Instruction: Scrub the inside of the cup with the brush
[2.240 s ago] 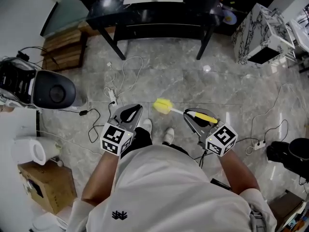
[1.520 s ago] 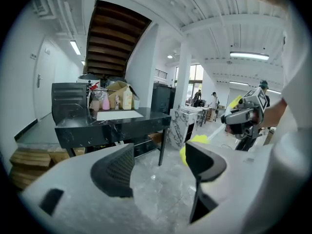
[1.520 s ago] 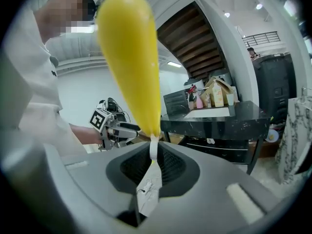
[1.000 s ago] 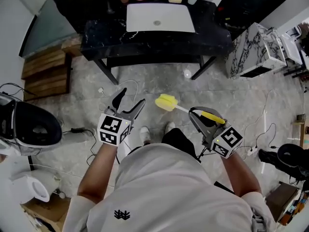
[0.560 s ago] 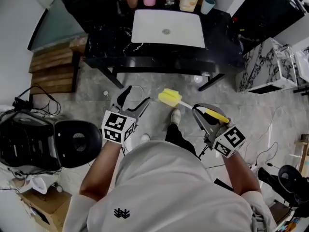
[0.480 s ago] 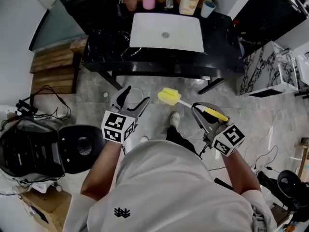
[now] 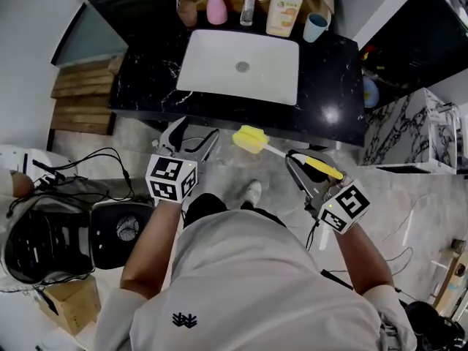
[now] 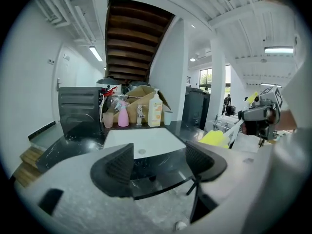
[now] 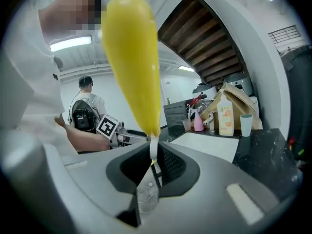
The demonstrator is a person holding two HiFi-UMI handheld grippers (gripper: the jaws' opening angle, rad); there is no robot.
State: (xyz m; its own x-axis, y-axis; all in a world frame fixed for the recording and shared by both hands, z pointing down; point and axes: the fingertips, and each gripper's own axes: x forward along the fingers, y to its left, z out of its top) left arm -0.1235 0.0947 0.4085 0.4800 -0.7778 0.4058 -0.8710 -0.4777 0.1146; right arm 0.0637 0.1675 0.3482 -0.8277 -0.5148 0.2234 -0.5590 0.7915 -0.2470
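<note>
Well, I have two grippers up in front of the one black counter (image 7: pixel 333 86), one in each hand. My left gripper (image 7: pixel 191 134) stands spread, and nothing sits between its two pads. My right gripper (image 7: pixel 301 164) is pressed together on the single brush (image 7: pixel 250 140), pinching it where the yellow handle narrows into the white stem. The handle lies back over the gripper, and the yellow sponge head sticks out ahead, between my two grippers and just short of the counter's front edge.

The counter has one white sink (image 7: pixel 212 79) set into it. Behind the sink I count two bottles: one pink spray bottle (image 7: pixel 216 9) and one pale soap bottle (image 7: pixel 284 9) with an orange label. One pale blue cup (image 7: pixel 316 28) stands upright at the right end of that row, beside the soap bottle and well apart from the brush. In my left gripper view one pinkish tumbler (image 8: pixel 107 120) stands at the left end, just beside the spray bottle.
</note>
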